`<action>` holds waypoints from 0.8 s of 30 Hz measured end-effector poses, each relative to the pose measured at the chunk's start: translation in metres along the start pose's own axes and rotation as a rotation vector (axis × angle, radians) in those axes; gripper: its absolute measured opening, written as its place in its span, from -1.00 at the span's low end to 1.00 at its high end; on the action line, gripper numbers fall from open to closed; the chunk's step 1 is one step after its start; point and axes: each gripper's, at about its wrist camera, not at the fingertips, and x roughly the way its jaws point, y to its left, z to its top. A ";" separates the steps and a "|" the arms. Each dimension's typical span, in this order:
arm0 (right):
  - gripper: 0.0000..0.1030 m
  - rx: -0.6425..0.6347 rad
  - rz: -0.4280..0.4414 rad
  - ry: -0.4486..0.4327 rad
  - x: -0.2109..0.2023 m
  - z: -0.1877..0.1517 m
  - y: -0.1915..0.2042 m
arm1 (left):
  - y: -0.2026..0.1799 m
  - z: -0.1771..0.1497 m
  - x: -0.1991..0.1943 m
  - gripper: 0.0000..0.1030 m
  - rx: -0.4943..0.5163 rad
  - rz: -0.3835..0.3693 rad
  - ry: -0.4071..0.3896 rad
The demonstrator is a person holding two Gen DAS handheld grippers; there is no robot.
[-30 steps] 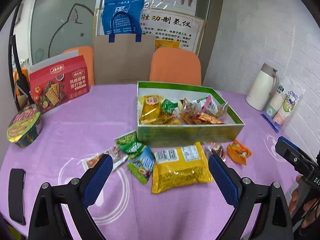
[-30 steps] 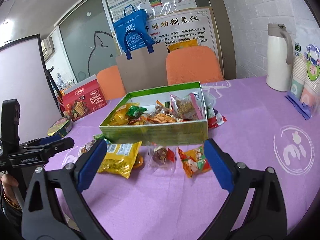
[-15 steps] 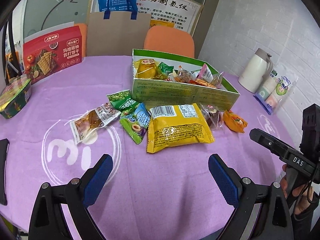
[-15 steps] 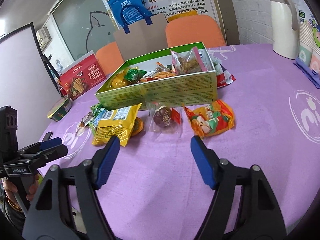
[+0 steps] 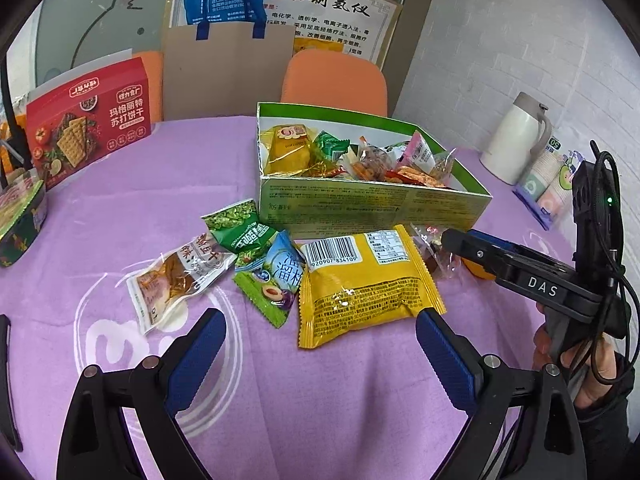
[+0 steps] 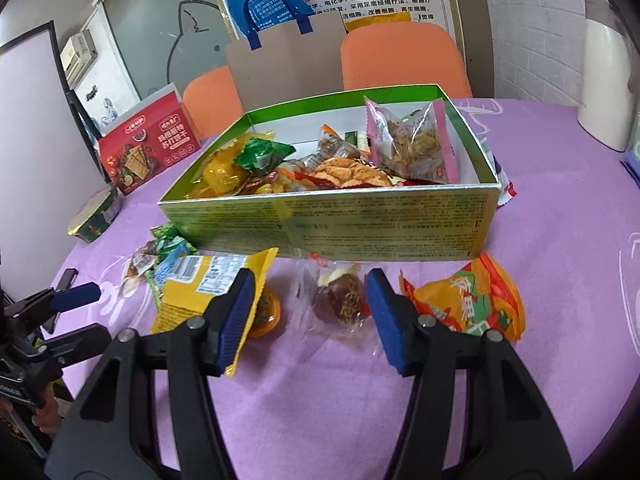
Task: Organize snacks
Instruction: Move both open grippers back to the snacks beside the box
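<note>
Currently right gripper (image 6: 310,312) closing — clear-wrapped brown snack (image 6: 340,300) between jaws, just in front of green box (image 6: 380,224); left gripper (image 5: 320,340) open, empty.

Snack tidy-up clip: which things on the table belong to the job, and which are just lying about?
Job:
green box
yellow packet
clear-wrapped sweet, between the closing right gripper jaws
orange packet
green packets

Lying about:
red cracker box
white jug
paper cups

Glossy plastic snack wrappers (image 5: 368,288), matt cloth tablecloth (image 5: 320,400)
</note>
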 end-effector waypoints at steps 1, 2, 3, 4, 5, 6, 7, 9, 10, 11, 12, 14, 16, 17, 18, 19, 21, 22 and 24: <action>0.15 -0.002 -0.018 0.010 0.005 0.001 -0.002 | 0.001 0.002 0.004 0.88 -0.003 -0.004 0.008; 0.15 0.001 -0.024 0.023 0.010 0.001 -0.004 | 0.001 0.005 0.009 0.86 -0.005 -0.010 0.014; 0.15 0.006 -0.023 0.034 0.014 0.001 -0.007 | 0.001 0.007 0.012 0.83 -0.004 -0.019 0.019; 0.15 0.003 -0.021 0.036 0.018 0.001 -0.008 | 0.000 0.009 0.017 0.80 0.000 -0.029 0.024; 0.12 -0.002 -0.025 0.035 0.019 0.001 -0.008 | -0.001 0.011 0.021 0.80 0.002 -0.033 0.028; 0.00 -0.014 -0.032 0.039 0.020 0.000 -0.007 | -0.002 0.012 0.024 0.78 0.003 -0.036 0.033; -0.24 -0.028 -0.032 0.051 0.020 0.000 -0.005 | -0.002 0.014 0.028 0.73 0.003 -0.040 0.039; -0.26 -0.044 -0.021 0.063 0.018 -0.002 -0.003 | -0.003 0.016 0.036 0.59 -0.001 -0.059 0.055; -0.28 -0.050 -0.018 0.069 0.016 -0.003 -0.003 | -0.004 0.016 0.040 0.53 -0.003 -0.067 0.066; -0.30 -0.055 -0.015 0.073 0.013 -0.005 -0.002 | -0.004 0.016 0.044 0.52 -0.003 -0.075 0.076; -0.31 -0.058 -0.011 0.077 0.008 -0.008 -0.003 | -0.005 0.015 0.047 0.51 -0.003 -0.077 0.083; -0.31 -0.049 0.001 0.074 -0.005 -0.015 -0.004 | -0.007 0.012 0.052 0.48 -0.003 -0.087 0.091; -0.31 -0.031 0.013 0.069 -0.019 -0.023 -0.008 | -0.008 0.009 0.055 0.25 -0.010 -0.124 0.103; -0.31 -0.019 0.014 0.064 -0.025 -0.026 -0.010 | -0.010 0.008 0.055 0.17 -0.009 -0.153 0.117; -0.31 -0.009 0.011 0.059 -0.031 -0.028 -0.013 | -0.014 0.005 0.055 -0.01 -0.005 -0.200 0.133; -0.31 0.001 0.006 0.054 -0.037 -0.030 -0.015 | -0.019 0.001 0.054 -0.05 0.006 -0.254 0.150; -0.31 0.006 -0.011 0.039 -0.048 -0.031 -0.019 | -0.032 -0.009 0.048 -0.05 0.063 -0.290 0.172; -0.32 0.012 -0.008 0.036 -0.052 -0.031 -0.021 | -0.036 -0.014 0.044 -0.05 0.084 -0.290 0.176; -0.33 0.008 -0.015 0.024 -0.058 -0.029 -0.022 | -0.033 -0.018 0.034 0.00 0.082 -0.258 0.156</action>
